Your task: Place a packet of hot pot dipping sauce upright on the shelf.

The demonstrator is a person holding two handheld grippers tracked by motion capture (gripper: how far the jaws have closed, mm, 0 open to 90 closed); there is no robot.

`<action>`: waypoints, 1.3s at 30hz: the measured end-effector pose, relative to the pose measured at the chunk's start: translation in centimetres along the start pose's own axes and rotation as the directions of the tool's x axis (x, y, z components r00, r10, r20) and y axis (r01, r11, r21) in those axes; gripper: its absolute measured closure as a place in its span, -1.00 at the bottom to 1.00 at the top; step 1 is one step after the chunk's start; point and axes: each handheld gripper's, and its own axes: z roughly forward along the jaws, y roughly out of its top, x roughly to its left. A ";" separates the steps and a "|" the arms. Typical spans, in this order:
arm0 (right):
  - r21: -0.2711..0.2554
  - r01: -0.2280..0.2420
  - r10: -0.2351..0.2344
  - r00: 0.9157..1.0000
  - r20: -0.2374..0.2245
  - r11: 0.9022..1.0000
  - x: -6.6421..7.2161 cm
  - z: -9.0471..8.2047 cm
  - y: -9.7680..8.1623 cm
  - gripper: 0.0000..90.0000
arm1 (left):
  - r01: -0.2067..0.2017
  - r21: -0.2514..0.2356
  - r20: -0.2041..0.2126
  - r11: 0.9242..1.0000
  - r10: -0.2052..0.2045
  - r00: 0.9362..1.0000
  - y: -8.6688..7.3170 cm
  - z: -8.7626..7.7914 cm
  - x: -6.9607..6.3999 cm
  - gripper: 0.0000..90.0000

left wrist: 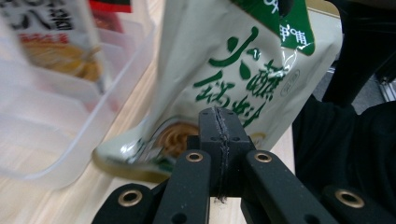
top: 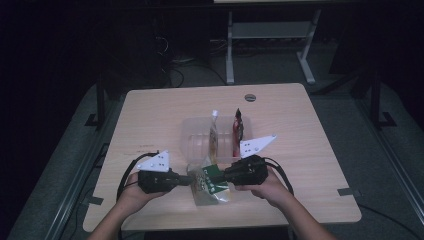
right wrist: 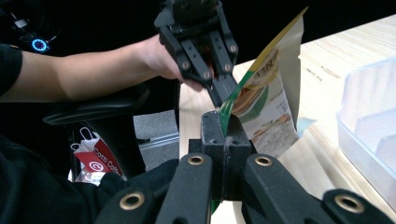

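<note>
A: Pouch status? Green-and-white foil snack pouch (top: 209, 184) sits at near edge of the light wood surface (top: 150, 120), just in front of the clear plastic divided bin (top: 195, 134).

B: Right claw (right wrist: 224, 122) is clamped on the pouch's green top edge, jaws fully together w/ film pinched between. Looks like it's holding the bag upright so the bottom rests on the wood.

A: Left claw (left wrist: 219, 122)?

B: Jaws closed flat on each other, nothing between them in its own view; pouch face is right behind the tips. From right claw view its tips meet the top edge, can't tell if it's pinching. Prob lining up for a 2nd grip, to tear or steady.

A: Bin?

B: Two other packets stand in it, tan one (top: 213, 131) and red one (top: 238, 126). Room's dark, carpet floor, white desk frame (top: 230, 55) behind.
</note>
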 end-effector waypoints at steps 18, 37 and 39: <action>-0.041 0.027 -0.027 1.000 -0.012 0.999 0.8 0.4 1.2 1.00 | -0.015 -0.025 0.023 1.000 0.016 1.000 1.0 0.4 -0.8 0.99; -0.095 0.072 -0.065 0.995 0.070 0.993 0.3 -0.3 4.5 1.00 | 0.121 0.103 -0.066 0.987 -0.114 0.991 -3.7 -1.9 -0.6 0.15; -0.097 0.078 -0.070 0.994 0.083 0.992 0.2 -0.5 5.1 1.00 | 0.131 0.119 -0.074 0.984 -0.123 0.990 -4.2 -1.9 -0.5 0.04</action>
